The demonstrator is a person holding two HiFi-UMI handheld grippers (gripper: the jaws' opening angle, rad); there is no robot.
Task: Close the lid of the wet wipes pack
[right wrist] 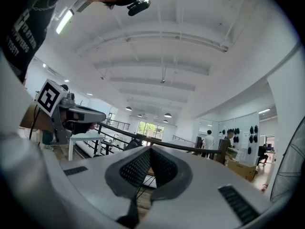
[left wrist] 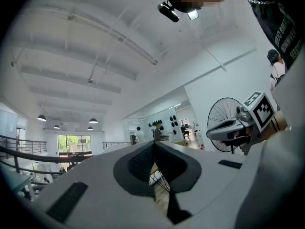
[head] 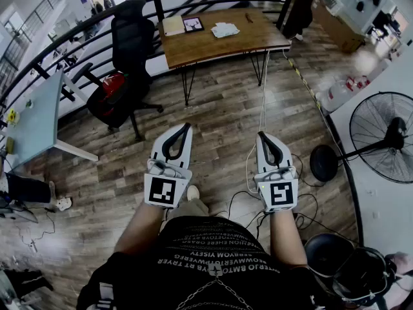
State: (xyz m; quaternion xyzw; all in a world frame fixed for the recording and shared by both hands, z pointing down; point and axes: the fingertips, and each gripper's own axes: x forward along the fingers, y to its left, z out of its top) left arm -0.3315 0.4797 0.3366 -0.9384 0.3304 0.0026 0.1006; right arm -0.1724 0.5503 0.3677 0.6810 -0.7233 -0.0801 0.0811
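The left tongs [head: 186, 127] and the right tongs [head: 261, 135], white and held level side by side, are both closed tip to tip with nothing between them, above a brown wood-plank floor [head: 226, 108] with a curved wooden counter [head: 213, 47] well beyond, and no wet wipes pack shows in any view, so closing its lid seems not yet begun.

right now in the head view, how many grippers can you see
2. The left gripper is at centre-left and the right gripper at centre-right, side by side over the wood floor, both with jaws together and empty. None seems hidden.
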